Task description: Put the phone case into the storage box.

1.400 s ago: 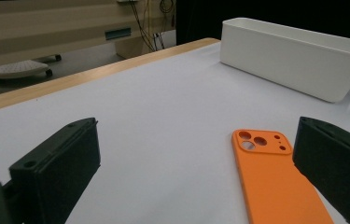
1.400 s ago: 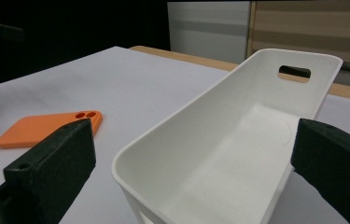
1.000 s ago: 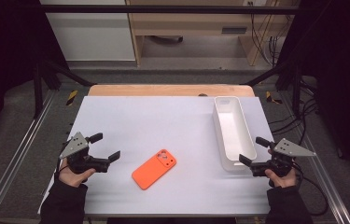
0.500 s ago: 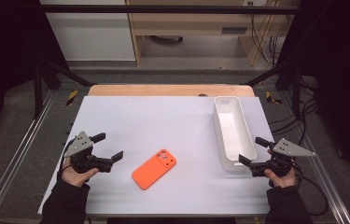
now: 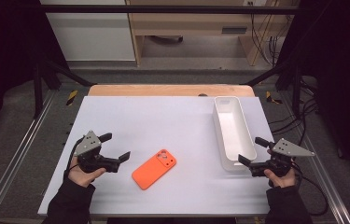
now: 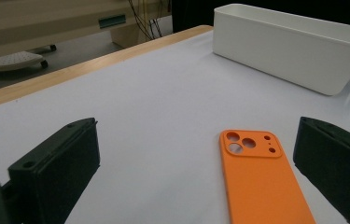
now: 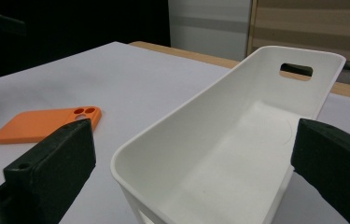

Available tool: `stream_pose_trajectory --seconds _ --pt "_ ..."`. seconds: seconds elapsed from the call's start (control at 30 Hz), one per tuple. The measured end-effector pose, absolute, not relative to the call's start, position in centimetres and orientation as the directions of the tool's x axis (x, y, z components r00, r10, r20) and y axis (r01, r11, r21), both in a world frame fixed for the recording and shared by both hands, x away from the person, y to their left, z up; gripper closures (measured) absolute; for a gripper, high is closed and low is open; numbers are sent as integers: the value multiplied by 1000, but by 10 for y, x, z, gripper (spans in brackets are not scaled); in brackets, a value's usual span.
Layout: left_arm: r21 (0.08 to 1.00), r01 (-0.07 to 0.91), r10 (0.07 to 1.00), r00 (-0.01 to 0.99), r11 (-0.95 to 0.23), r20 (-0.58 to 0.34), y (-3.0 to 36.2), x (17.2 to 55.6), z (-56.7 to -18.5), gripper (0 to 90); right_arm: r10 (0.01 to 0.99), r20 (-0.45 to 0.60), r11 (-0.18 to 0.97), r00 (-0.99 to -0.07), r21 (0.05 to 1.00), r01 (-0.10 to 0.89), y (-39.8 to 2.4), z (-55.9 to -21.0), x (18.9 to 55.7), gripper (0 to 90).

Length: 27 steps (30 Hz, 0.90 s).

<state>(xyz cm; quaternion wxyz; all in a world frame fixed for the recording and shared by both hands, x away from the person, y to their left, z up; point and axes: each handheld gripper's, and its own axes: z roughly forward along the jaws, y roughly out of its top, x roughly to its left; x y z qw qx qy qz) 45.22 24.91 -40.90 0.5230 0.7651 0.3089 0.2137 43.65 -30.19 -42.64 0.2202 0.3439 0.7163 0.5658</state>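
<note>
High view: an orange phone case (image 5: 154,169) lies flat on the white table (image 5: 163,121), lower centre of the frame, with its camera cut-outs turned toward the upper right. A long white bin (image 5: 234,131) stands at the right of the frame, running from mid-height down toward the lower right. The left gripper (image 5: 115,148), lower left, is held in a hand (image 5: 83,171); its jaws are spread and hold nothing, their tips pointing toward the case and stopping just short of it. The right gripper (image 5: 253,150), lower right, is likewise spread and holds nothing, set at the near end of the bin.

Left gripper view: the case (image 6: 261,175) lies in the lower right of the frame, between the two spread black jaws and closer to the right one, touching neither. The bin (image 6: 289,44) stands in the upper right.

Right gripper view: the near end wall of the bin (image 7: 238,144) sits between the spread jaws; a handle slot shows in its far wall at upper right. The case (image 7: 46,123) lies at the left of the frame.
</note>
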Motion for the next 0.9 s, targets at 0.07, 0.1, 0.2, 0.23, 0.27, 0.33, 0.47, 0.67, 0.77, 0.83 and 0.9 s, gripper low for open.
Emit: stream_pose_trajectory --seconds 0.07,0.1,0.2,0.23,0.27,0.33,0.47,0.67,0.77,0.83,0.9 --pt "932 248 692 722 -263 3 246 452 -409 0 742 73 123 -667 962 243 -302 -426 436 4" --pt "932 248 689 725 -264 2 245 452 -409 0 742 73 123 -667 962 243 -302 -426 436 4" --pt "932 248 682 731 -263 -2 241 451 -409 0 742 72 124 -667 962 242 -302 -427 437 4" --pt "932 249 680 733 -265 -3 240 451 -409 0 742 69 127 -667 962 241 -302 -427 437 4" --pt "930 250 676 737 -268 -3 237 451 -409 0 743 69 128 -666 962 241 -302 -427 437 4" --pt "930 253 677 736 -268 -5 236 451 -409 0 744 70 127 -665 962 243 -301 -427 437 4" --pt "926 261 675 738 -272 -9 232 451 -408 0 744 70 128 -664 961 245 -301 -427 437 4" --pt "920 273 673 740 -280 -14 226 450 -408 0 745 68 129 -663 961 243 -301 -427 437 4" --pt "919 274 669 743 -284 -14 223 450 -408 0 745 69 126 -664 962 242 -302 -427 437 4" --pt "917 276 668 744 -288 -14 220 449 -408 0 745 70 127 -664 962 243 -301 -427 437 4" --pt "915 277 666 745 -293 -13 218 449 -408 0 745 69 128 -664 961 243 -301 -427 437 4"
